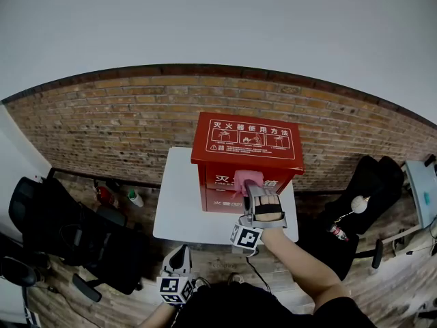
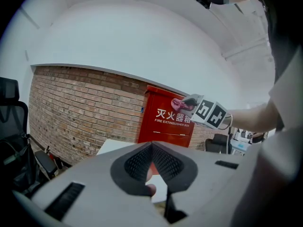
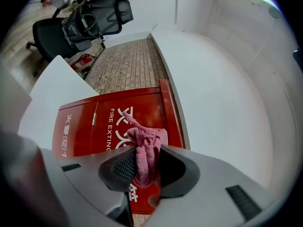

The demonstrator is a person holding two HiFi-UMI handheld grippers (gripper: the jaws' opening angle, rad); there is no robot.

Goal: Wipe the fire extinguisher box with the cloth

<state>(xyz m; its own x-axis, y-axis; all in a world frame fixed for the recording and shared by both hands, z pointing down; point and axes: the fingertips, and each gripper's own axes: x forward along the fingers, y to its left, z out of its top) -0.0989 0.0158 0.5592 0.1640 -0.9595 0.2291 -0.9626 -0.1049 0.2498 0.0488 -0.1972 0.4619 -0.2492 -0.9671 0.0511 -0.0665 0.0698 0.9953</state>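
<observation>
The red fire extinguisher box (image 1: pixel 246 149) stands upright on the small white table (image 1: pixel 181 203), against the brick wall. My right gripper (image 1: pixel 251 188) is shut on a bunched pink cloth (image 1: pixel 246 179) and holds it against the top of the box's front face. In the right gripper view, the cloth (image 3: pixel 147 145) sticks out between the jaws of the right gripper (image 3: pixel 142 163), touching the box's lettered door (image 3: pixel 109 122). My left gripper (image 1: pixel 179 260) hangs low in front of the table, away from the box. The left gripper (image 2: pixel 151 171) has its jaws together with nothing in them; the box (image 2: pixel 163 122) is ahead of it.
A brick wall (image 1: pixel 130 115) runs behind the table. Black office chairs stand on the left (image 1: pixel 68 234) and on the right (image 1: pixel 369 183). A small red extinguisher (image 1: pixel 102 195) and a bottle (image 1: pixel 134 198) sit on the floor by the wall. A desk edge (image 1: pixel 423 190) shows far right.
</observation>
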